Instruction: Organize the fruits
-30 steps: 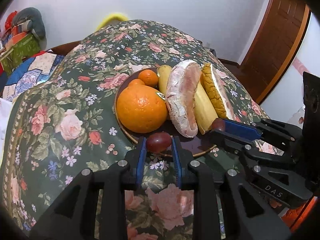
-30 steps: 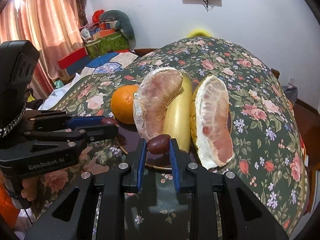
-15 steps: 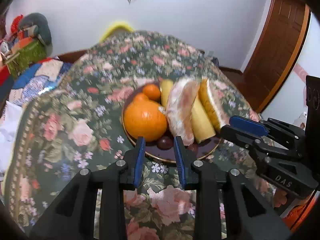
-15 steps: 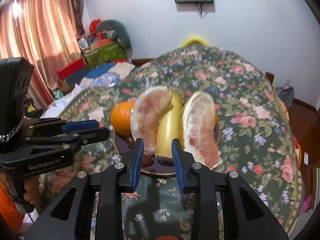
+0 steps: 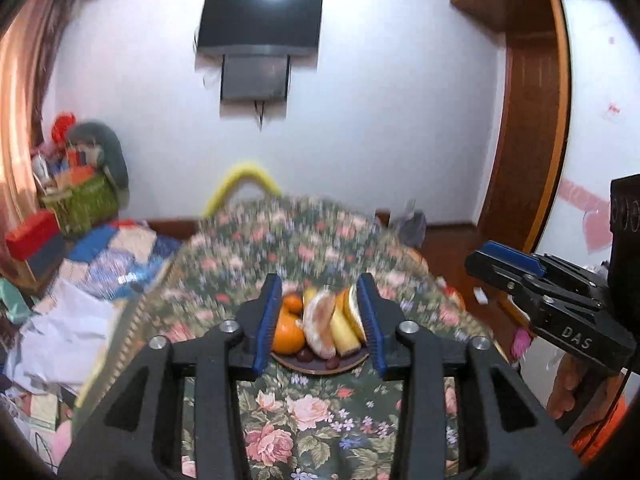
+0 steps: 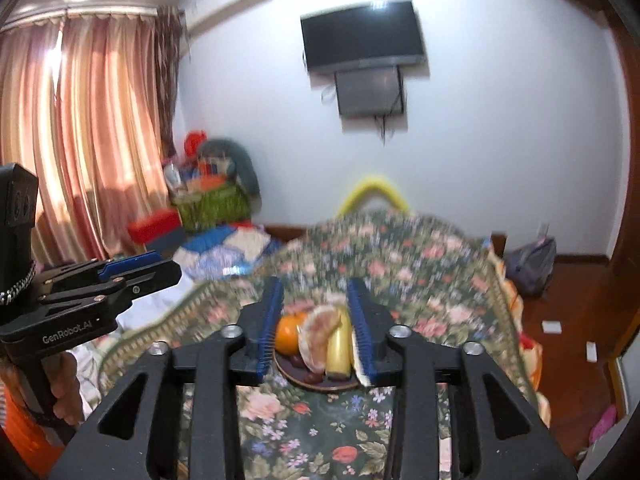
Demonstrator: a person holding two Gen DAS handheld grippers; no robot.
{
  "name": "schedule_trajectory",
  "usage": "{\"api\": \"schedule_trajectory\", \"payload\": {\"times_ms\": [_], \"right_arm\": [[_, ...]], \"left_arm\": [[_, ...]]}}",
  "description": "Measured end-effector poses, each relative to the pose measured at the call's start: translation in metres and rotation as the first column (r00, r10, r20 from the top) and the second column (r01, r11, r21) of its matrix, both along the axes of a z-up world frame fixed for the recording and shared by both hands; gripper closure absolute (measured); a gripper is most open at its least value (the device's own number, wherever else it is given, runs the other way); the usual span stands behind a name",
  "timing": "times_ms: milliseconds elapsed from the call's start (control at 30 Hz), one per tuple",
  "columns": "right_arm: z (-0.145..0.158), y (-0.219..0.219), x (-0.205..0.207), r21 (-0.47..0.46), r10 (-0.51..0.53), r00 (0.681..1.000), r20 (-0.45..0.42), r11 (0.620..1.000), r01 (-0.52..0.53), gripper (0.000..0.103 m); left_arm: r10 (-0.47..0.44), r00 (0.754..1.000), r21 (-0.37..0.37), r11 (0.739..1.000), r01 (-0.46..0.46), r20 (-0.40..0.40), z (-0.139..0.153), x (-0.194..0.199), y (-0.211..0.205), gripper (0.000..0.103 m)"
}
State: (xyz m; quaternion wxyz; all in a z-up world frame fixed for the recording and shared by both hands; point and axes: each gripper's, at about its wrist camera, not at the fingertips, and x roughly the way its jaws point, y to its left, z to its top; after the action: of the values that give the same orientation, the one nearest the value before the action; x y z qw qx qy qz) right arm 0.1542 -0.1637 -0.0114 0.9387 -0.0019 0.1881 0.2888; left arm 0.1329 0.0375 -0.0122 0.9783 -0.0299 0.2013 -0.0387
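Observation:
A dark round plate point(image 5: 316, 369) on the floral tablecloth holds a large orange point(image 5: 287, 336), a small tangerine point(image 5: 294, 303), a banana point(image 5: 344, 330), two peeled pomelo wedges point(image 5: 318, 326) and two dark grapes point(image 5: 306, 355). My left gripper point(image 5: 320, 322) is open and empty, held back and above the plate. My right gripper point(image 6: 316, 326) is also open and empty, likewise pulled back; the plate point(image 6: 296, 378) shows between its fingers. Each gripper shows at the edge of the other's view.
The floral table point(image 5: 312, 404) falls away on all sides. A cluttered bed with a green basket point(image 6: 212, 204) lies to the left. A TV point(image 6: 362, 38) hangs on the far wall. A wooden door point(image 5: 532, 120) stands at right. A yellow chair back point(image 5: 244, 178) stands behind the table.
Both grippers let go of their grapes onto the plate's near edge, opened wide, and drew back and up from the plate. The plate now looks small and far.

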Motion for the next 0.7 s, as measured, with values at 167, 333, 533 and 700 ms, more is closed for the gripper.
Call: {"api": "schedule_trajectory", "payload": {"times_ms": [167, 333, 533, 700], "right_arm": [[0.031, -0.014, -0.045, 0.058, -0.047, 0.993, 0.113, 0.997, 0.041, 0.041], [0.041, -0.014, -0.068, 0.075, -0.08, 0.982, 0.172, 0.995, 0.068, 0.026], [0.035, -0.008, -0.076, 0.056, -0.122, 0.972, 0.202, 0.992, 0.112, 0.007], [0.033, -0.012, -0.084, 0.054, -0.161, 0.961, 0.227, 0.987, 0.152, 0.0]], "left_arm": [[0.017, 0.993, 0.021, 1.0, -0.019, 0.116, 0.03, -0.045, -0.009, 0.045], [0.026, 0.984, 0.024, 0.999, -0.031, 0.174, 0.042, -0.074, -0.014, 0.024], [0.059, 0.978, 0.032, 0.997, -0.067, 0.2, 0.041, -0.089, -0.015, 0.008], [0.075, 0.975, 0.047, 0.995, -0.087, 0.211, 0.04, -0.094, -0.017, 0.002]]}}
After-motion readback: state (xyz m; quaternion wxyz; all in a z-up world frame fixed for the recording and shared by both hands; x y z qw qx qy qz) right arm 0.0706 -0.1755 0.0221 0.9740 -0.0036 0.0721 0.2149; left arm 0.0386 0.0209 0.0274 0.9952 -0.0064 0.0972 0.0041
